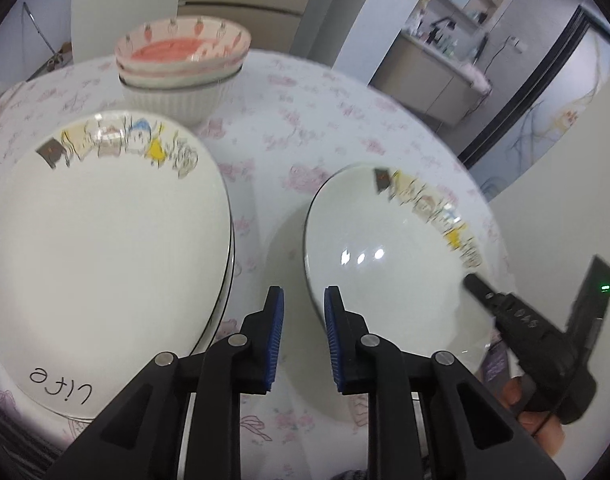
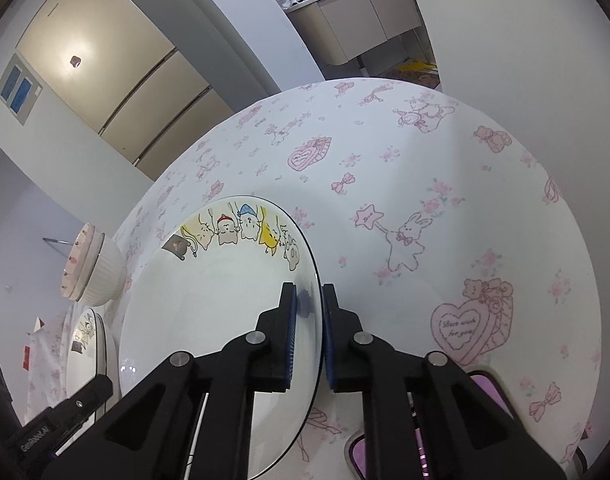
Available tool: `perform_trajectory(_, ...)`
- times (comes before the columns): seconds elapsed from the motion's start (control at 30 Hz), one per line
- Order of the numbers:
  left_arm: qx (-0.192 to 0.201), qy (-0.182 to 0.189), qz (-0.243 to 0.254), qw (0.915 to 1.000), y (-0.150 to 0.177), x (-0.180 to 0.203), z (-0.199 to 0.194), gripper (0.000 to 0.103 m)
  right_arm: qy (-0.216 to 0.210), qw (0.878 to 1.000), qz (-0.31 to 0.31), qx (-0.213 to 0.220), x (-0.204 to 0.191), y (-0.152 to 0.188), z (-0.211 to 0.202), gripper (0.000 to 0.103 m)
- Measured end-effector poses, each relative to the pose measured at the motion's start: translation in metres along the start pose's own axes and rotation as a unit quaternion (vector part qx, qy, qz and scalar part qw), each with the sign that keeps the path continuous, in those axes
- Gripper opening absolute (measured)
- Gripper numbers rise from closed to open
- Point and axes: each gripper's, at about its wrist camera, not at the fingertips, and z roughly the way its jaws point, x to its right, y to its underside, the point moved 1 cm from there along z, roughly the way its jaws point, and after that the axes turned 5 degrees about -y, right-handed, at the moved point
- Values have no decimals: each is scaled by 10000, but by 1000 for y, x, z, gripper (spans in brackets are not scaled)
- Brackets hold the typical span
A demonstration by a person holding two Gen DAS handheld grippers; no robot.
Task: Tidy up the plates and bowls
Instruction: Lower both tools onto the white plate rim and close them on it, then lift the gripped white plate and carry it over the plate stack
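Observation:
A white plate [image 2: 217, 304] with cartoon animals on its rim is tilted up off the table; my right gripper [image 2: 309, 320] is shut on its right edge. The same plate [image 1: 389, 264] shows at the right of the left wrist view, with the right gripper [image 1: 481, 288] on its far side. A stack of like plates [image 1: 97, 248] lies on the table at the left, marked "Life". My left gripper [image 1: 304, 320] is open and empty, between the stack and the held plate. A stack of bowls [image 1: 181, 68], pink strawberry ones in a white ribbed one, stands behind.
The round table [image 2: 425, 184] has a white cloth with pink prints. A pink object [image 2: 485, 392] lies at its near edge under my right gripper. A fridge [image 2: 105, 80] and a cabinet counter [image 2: 357, 20] stand beyond the table.

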Motion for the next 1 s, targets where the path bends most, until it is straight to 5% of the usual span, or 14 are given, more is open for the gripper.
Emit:
perform_trajectory(0.4, 81, -127, 241, 9996, 10, 22, 24, 18, -24, 10000, -48, -14, 0, 0, 2, 13)
perform_trajectory(0.53, 156, -136, 632, 9978, 16, 32, 29, 31, 220, 9995, -236, 10, -8, 1, 3, 15)
perform_trajectory(0.83, 322, -4, 502, 9982, 16, 25, 24, 24, 120, 9997, -212, 76, -7, 1, -1, 14)
perform_trajectory(1.0, 374, 61, 577, 9976, 14, 28, 19, 25, 575, 9960, -611, 295, -23, 1, -12, 14)
